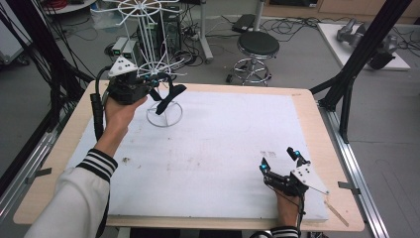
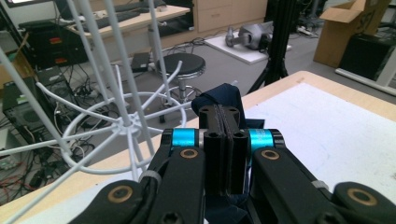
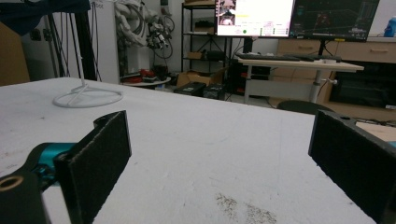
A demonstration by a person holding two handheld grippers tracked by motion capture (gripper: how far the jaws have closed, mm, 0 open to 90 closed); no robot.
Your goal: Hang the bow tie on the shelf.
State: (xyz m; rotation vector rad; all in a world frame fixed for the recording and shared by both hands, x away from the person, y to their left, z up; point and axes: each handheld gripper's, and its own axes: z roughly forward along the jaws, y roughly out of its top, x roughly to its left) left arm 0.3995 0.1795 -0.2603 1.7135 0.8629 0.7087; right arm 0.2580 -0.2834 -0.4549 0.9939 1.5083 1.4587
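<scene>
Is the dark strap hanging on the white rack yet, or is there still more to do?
Not yet. Done: the left tongs have picked up the dark strap and are shut on it, up beside the white wire rack. In hand: the strap dangles from the tongs above the rack's ring base, not on any arm. Left: probably hooking it on an arm and letting go. The right tongs rest open on the table, holding nothing.

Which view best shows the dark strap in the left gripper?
High view: the strap hangs whole from the left gripper. Left gripper view shows a bit pinched. Right gripper view catches a dark scrap, unclear.
</scene>
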